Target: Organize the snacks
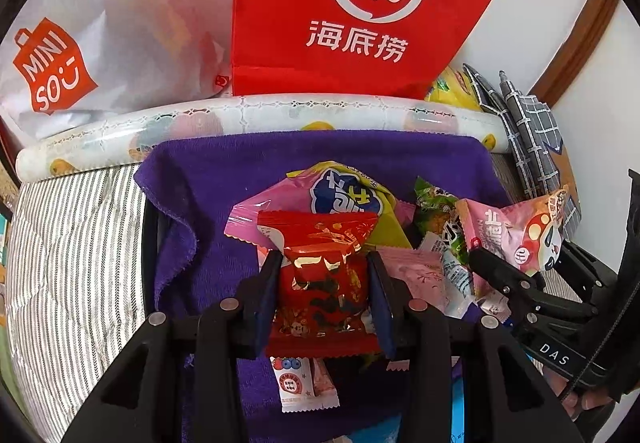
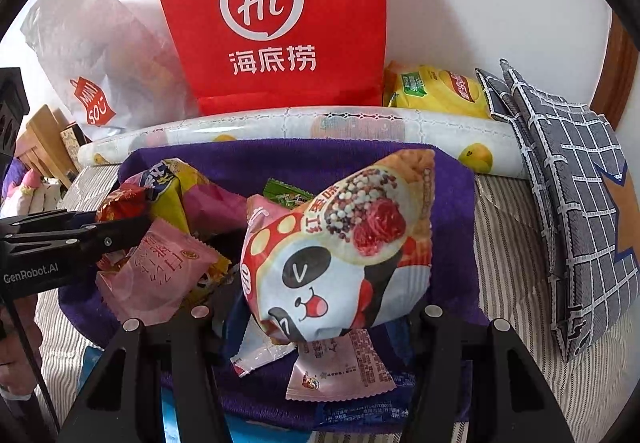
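Red foil fills my left gripper point(image 1: 324, 275): its two pads are clamped on either side of a red snack packet point(image 1: 326, 283), which hangs lifted above the heap. My right gripper point(image 2: 320, 307) is closed around a puffy panda-print snack bag point(image 2: 340, 243); the bag hides most of the fingers, yet it sits wedged between them, raised over the pile.

Below both grippers lies a purple towel point(image 1: 224, 179) with the loose snacks on it: a pink packet point(image 2: 160, 275) just beside the left gripper's tip as seen from the right wrist, a yellow-and-pink bag point(image 1: 348, 195) behind the red packet, a small green packet point(image 2: 286, 195) further back, and a small white-and-pink packet point(image 1: 300, 383) under the left gripper.

The towel rests on a striped bed cover point(image 1: 68, 243). Along its far edge lies a rolled fruit-print sheet point(image 1: 260, 115). Behind that roll a red paper bag point(image 2: 276, 23) stands against the white wall, with a white shopping bag point(image 1: 88, 43) leaning to its left and a yellow chip bag point(image 2: 436, 89) to its right. A grey checked pillow point(image 2: 576, 195) leans at the right edge.
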Demonstrator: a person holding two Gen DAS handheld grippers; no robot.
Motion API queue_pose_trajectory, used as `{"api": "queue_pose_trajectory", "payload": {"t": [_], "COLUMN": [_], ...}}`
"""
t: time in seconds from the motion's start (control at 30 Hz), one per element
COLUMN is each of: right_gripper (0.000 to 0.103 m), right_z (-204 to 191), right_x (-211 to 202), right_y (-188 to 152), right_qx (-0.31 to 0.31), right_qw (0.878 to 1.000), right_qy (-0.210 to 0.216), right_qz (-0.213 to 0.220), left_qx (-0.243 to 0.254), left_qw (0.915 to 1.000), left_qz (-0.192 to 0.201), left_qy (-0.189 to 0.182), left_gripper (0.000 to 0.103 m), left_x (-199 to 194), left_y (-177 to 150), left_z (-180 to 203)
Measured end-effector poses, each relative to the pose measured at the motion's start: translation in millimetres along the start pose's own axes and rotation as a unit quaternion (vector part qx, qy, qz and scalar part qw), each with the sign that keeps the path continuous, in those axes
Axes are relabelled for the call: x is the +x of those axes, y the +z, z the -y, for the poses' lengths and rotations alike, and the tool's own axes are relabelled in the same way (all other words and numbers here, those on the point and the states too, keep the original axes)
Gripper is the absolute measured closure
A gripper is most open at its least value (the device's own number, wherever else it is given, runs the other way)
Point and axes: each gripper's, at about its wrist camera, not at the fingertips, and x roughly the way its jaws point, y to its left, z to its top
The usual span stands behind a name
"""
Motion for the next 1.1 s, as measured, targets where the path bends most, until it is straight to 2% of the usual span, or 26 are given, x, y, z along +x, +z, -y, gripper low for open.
{"api": "queue_pose_trajectory", "payload": {"t": [0.2,0.3,0.37,0.5,0.77,1.1], "right_gripper": [0.047,0.043,0.04,0.04,0.037,0.036], "right_z": [-3,-2,-1,0,-11,-25], "right_x": [-4,-10,-16,-29,-64,-100], "right_y": [-3,-5,-5,-6,-10,-22], "right_qx": [-0.005,0.001,0.005,0.018,0.024,0.029], "right_qw": [1.0,1.0,0.999,0.999,0.998,0.997], "right_qy": [-0.011,-0.024,-0.031,-0.028,-0.035,-0.054], "right_qz": [-0.003,0.007,0.017,0.017,0.038,0.053], "left_qx": [-0.002,-0.003,-0.003,-0.001,0.001,0.014], "left_qw": [1.0,1.0,1.0,0.9998,0.9998,0.9997], "left_qz": [-0.004,-0.004,-0.006,-0.015,-0.005,0.007], "left_qy": [-0.002,-0.002,0.001,0.017,0.021,0.019], "left_gripper": [0.062,0.06,0.057,0.051,0.041,0.038], "left_x": [-1,-5,-7,-13,-43,-82], "left_y": [-1,-2,-3,-7,-21,-48], "left_z": [1,1,1,4,9,21]}}
